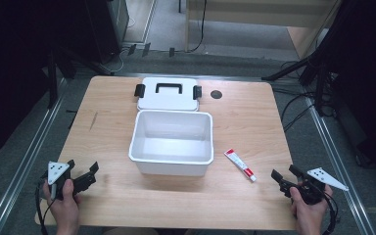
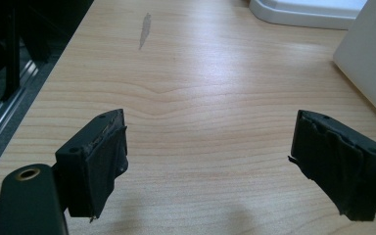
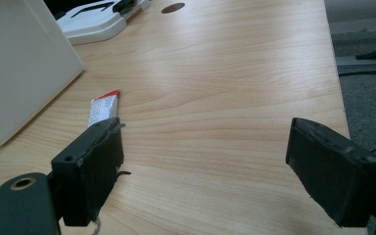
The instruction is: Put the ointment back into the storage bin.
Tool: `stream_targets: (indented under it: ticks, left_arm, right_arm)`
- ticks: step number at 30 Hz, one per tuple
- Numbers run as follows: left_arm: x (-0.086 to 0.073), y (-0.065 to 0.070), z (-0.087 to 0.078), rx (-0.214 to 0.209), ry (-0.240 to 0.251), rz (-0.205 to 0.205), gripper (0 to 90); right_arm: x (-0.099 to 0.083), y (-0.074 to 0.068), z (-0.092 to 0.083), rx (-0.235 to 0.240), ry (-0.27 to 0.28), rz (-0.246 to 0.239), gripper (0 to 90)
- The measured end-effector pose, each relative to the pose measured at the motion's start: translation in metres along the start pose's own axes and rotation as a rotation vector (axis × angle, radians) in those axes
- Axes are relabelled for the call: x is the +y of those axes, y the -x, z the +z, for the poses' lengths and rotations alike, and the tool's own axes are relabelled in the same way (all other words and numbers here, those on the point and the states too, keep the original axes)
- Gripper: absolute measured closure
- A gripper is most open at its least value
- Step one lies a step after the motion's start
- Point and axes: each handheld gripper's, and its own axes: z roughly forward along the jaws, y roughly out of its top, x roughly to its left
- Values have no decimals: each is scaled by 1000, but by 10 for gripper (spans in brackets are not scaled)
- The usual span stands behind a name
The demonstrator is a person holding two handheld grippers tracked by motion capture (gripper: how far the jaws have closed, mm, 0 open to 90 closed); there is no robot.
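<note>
- While both grippers wait wide and empty, the right gripper (image 1: 283,178) sits near the tube (image 1: 240,165) beside the white bin (image 1: 171,161).
- Best approach, likely: straddle the tube's narrow width, then pinch.

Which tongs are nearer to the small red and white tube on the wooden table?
Right. The right tongs sit just beyond the red and white tube, jaws open. The left tongs are far across, past the white plastic box.
</note>
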Motion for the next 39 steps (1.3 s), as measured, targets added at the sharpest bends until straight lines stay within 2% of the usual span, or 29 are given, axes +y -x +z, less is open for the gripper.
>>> stream_targets:
  ticks: [4, 7, 8, 9, 12, 13, 14, 15, 16, 17, 18, 21, 24, 25, 26, 28, 32, 35, 36, 39]
  left_arm:
    - [0, -1, 0, -4, 3, -4, 143]
    - [0, -1, 0, -3, 4, -7, 143]
    - [0, -1, 0, -4, 4, -7, 142]
    - [0, -1, 0, -3, 4, -8, 142]
    - [0, -1, 0, -3, 1, -7, 142]
    - [0, -1, 0, -3, 1, -7, 142]
    - [0, -1, 0, -4, -1, -5, 142]
    - [0, -1, 0, -4, -1, -5, 142]
    - [0, -1, 0, -4, -2, -4, 143]
    - [0, -1, 0, -4, -2, -4, 142]
    - [0, -1, 0, -4, -3, -4, 143]
    - [0, -1, 0, -4, -3, -4, 142]
    - [0, -2, 0, -6, -5, -8, 142]
    - [0, -2, 0, -6, -5, -8, 143]
    - [0, -2, 0, -6, -5, -10, 142]
    - [0, -2, 1, -6, -6, -12, 142]
    - [0, -2, 1, -9, -8, -11, 142]
    - [0, -2, 1, -12, -8, -13, 142]
    - [0, -2, 1, -13, -8, -14, 143]
    - [1, -2, 1, -13, -11, -14, 142]
  right_arm:
    - [3, 0, 0, -15, -16, 12, 156]
    - [6, -2, 1, -29, -34, 2, 167]
    - [13, -5, 1, -40, -67, -15, 179]
    - [13, -5, 1, -40, -67, -15, 179]
    - [30, -10, 3, -43, -154, -59, 202]
    - [30, -10, 3, -43, -154, -59, 202]
    - [35, -12, 4, -47, -187, -77, 202]
    - [46, -17, 8, -51, -278, -121, 204]
    - [49, -19, 9, -50, -310, -141, 201]
    - [49, -19, 9, -50, -310, -141, 201]
    - [57, -26, 14, -43, -402, -201, 203]
    - [65, -36, 22, -73, -518, -290, 206]
    - [71, -46, 30, -79, -644, -358, 205]
    - [71, -46, 30, -79, -644, -358, 205]
    - [75, -53, 36, -102, -727, -414, 197]
    - [77, -59, 43, -138, -804, -466, 185]
    - [80, -68, 54, -123, -963, -486, 180]
    - [83, -73, 61, -139, -1058, -525, 180]
    - [84, -76, 63, -148, -1082, -520, 179]
    - [88, -83, 69, -171, -1116, -543, 182]
